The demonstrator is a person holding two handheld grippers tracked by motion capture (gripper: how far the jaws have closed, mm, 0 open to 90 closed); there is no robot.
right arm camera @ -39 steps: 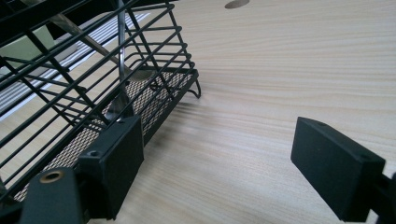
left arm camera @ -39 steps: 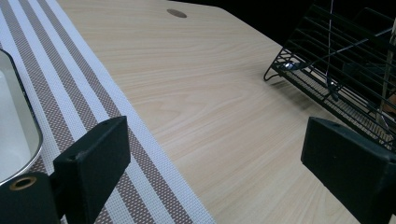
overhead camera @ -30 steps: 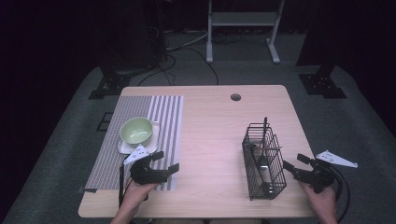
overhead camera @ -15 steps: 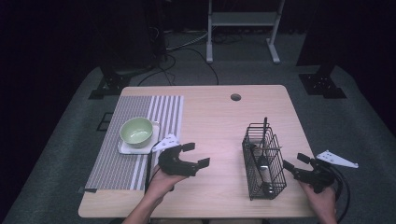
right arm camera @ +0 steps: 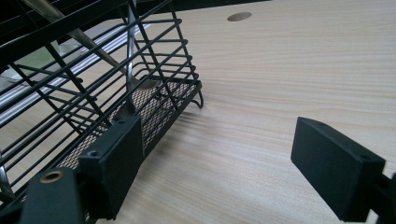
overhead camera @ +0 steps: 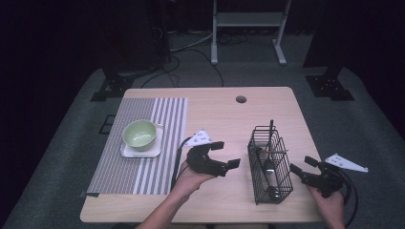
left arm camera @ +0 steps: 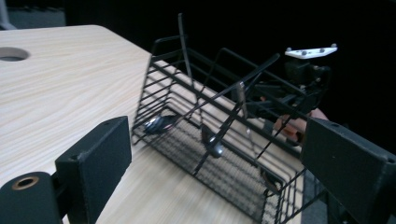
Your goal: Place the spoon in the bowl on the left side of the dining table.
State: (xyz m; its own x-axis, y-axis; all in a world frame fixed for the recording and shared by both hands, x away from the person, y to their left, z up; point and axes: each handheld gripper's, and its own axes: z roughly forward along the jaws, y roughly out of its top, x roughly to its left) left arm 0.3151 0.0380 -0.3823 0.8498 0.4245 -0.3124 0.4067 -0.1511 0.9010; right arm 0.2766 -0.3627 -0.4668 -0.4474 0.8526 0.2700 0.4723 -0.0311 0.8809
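Jaws on your left gripper (overhead camera: 224, 155) stand wide apart with nothing between them; you hold it above the bare wood of the table (overhead camera: 215, 114), between the striped placemat (overhead camera: 143, 143) and the wire basket (overhead camera: 270, 164), pointing toward the basket. From the left gripper view, the basket (left arm camera: 210, 135) sits straight ahead of those jaws, not touching them, with dark-handled utensils (left arm camera: 219, 116) leaning inside it and their heads down near the mesh floor; you cannot tell exactly what kind each one is. Your right gripper (overhead camera: 302, 167) rests just beside the basket's right side near the table's front right corner, and its jaws are also spread wide and hold nothing. In the right gripper view, one jaw lies close against the lower edge of the basket (right arm camera: 93, 93), though you cannot tell whether it touches the wire. Well to the left, a green bowl (overhead camera: 139, 134) sits on a small white plate (overhead camera: 142, 151) on the placemat.
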